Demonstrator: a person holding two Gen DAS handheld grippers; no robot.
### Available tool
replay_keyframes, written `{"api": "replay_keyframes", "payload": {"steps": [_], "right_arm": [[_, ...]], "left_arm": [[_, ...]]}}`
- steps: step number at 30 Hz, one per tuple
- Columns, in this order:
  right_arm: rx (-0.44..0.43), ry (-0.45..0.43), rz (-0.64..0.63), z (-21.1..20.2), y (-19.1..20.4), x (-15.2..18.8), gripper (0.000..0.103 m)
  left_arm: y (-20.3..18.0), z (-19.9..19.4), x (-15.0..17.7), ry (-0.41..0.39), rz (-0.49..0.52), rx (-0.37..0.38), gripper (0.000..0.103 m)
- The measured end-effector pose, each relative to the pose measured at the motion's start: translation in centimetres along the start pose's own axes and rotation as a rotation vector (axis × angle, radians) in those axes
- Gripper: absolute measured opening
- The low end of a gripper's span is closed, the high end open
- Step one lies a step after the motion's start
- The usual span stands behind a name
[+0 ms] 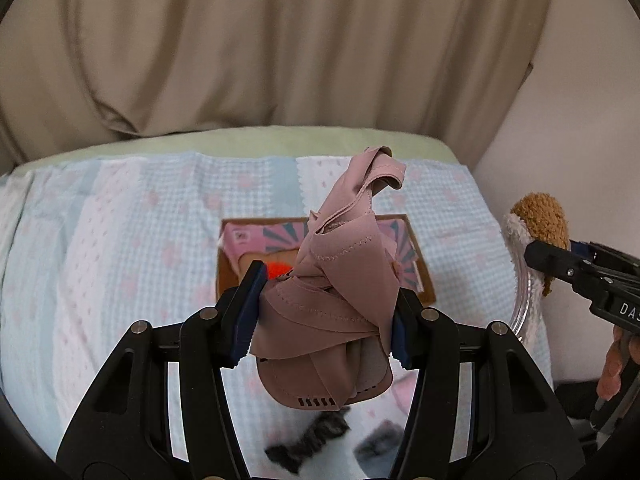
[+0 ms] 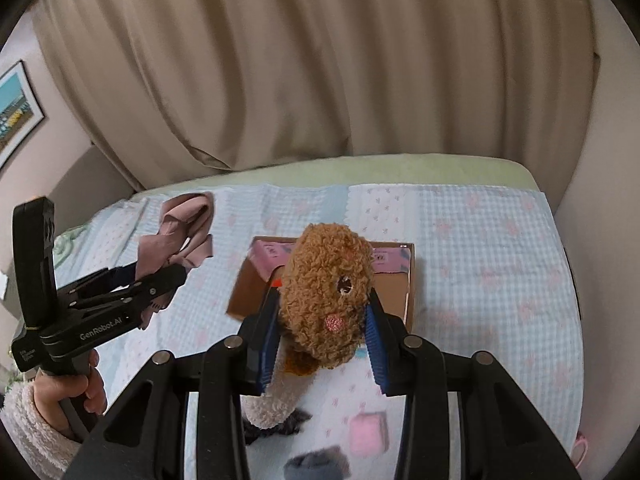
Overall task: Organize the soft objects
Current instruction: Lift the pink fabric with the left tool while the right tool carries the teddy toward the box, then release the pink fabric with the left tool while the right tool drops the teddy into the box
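Observation:
My left gripper (image 1: 324, 312) is shut on a bundled dusty-pink garment (image 1: 336, 280) that hangs above the bed; the same garment (image 2: 180, 232) and left gripper (image 2: 160, 276) show at the left of the right wrist view. My right gripper (image 2: 324, 332) is shut on a brown curly plush toy (image 2: 328, 292) with a white fleecy body (image 2: 272, 400). That plush toy (image 1: 540, 224) and the right gripper (image 1: 548, 260) appear at the right edge of the left wrist view. An open cardboard box (image 1: 424, 284) with pink flaps lies on the bed below both; something orange (image 1: 276, 269) is inside.
The bed has a pale blue and pink checked cover (image 1: 120, 240). A dark grey fuzzy item (image 2: 320, 460), a pink item (image 2: 368, 432) and another dark piece (image 1: 308, 440) lie near the front. A beige curtain (image 1: 280, 40) hangs behind; a wall (image 1: 580, 120) stands at the right.

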State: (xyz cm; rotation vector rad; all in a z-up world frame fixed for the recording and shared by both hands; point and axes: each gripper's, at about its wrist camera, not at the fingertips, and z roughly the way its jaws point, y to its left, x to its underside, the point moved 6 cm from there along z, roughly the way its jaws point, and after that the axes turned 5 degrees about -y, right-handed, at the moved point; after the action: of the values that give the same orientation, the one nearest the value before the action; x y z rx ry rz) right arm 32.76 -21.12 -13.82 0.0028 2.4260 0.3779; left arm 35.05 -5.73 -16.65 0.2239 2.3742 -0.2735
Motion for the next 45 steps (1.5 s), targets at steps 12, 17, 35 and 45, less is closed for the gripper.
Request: {"api": "replay_keyframes", "payload": {"steps": [12,17,35,45], "right_arm": [[0.038,0.24,0.055,15.3,-3.4,-0.4,0.036],[0.039,0.342,0.025,20.0,-4.7,1.5,0.036],[-0.028,0.397,-0.121,23.7,-5.3,5.1,0.103],[-0.006,0.323,-0.152,21.0,-4.1,3.7,0.103]], "left_arm": [[2.9,16.4,1.0,0.237,-0.006,-0.002,0.051],[2.9,21.3,3.3,0.341,0.016,-0.026,0.051],[4.5,25.1,3.3,0.399,0.063,-0.092,0.103],[4.6,21.7,2.5,0.365,0.042,-0.07,0.103]]}}
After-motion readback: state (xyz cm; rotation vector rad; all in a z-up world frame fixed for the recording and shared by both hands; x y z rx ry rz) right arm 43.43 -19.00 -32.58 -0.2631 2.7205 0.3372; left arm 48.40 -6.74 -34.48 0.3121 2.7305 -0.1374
